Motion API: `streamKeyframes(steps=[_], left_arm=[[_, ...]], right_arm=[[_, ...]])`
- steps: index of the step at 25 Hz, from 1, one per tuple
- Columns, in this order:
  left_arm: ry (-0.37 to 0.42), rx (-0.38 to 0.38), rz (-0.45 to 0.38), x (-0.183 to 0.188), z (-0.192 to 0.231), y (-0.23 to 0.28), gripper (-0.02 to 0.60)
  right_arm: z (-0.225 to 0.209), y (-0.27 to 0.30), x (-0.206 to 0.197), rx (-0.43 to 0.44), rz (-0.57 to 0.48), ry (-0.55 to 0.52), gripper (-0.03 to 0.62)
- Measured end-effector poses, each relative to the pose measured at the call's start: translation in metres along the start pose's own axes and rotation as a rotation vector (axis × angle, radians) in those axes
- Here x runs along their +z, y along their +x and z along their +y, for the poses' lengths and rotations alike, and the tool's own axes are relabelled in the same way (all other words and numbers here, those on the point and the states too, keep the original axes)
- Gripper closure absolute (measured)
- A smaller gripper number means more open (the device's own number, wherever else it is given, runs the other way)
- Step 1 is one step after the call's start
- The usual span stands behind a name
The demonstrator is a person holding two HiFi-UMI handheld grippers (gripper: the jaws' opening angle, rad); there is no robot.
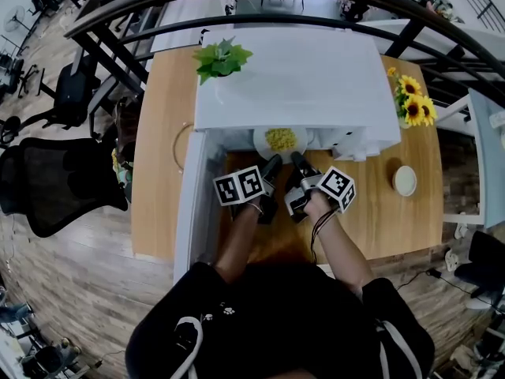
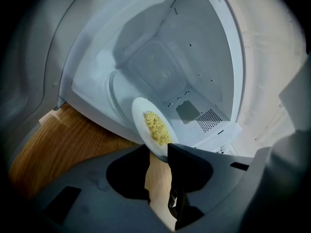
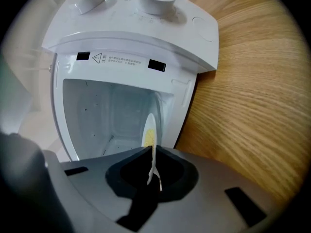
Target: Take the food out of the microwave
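The white microwave stands on the wooden table with its door swung open to the left. A white plate of yellow food sits at the mouth of the cavity. My left gripper is shut on the plate's near left rim, and my right gripper on its near right rim. In the left gripper view the plate tilts in front of the bare cavity, its rim between my left gripper's jaws. The right gripper view shows the plate edge-on, pinched by my right gripper.
A green plant stands on top of the microwave. Sunflowers and a small white bowl are on the table to the right. A black office chair stands left of the table. Microwave knobs face the right gripper.
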State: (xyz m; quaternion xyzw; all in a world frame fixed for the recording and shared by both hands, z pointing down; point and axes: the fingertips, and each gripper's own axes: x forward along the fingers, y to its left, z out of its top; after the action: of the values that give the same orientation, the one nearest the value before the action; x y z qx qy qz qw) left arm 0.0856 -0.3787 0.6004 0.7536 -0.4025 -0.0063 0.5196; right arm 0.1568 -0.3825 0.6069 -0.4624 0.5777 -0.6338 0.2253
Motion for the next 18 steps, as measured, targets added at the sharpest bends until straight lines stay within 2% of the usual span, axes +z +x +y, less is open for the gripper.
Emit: streamKeyframes(steps=[6, 18], left_arm=[[0.019, -0.010, -0.003, -0.008, -0.006, -0.007, 0.472], [0.095, -0.056, -0.028, -0.029, -0.038, -0.023, 0.479]], right_arm=[[-0.005, -0.013, -0.005, 0.005, -0.020, 0.061, 0.572], [0.002, -0.054, -0.006, 0.050, -0.035, 0.058, 0.568]])
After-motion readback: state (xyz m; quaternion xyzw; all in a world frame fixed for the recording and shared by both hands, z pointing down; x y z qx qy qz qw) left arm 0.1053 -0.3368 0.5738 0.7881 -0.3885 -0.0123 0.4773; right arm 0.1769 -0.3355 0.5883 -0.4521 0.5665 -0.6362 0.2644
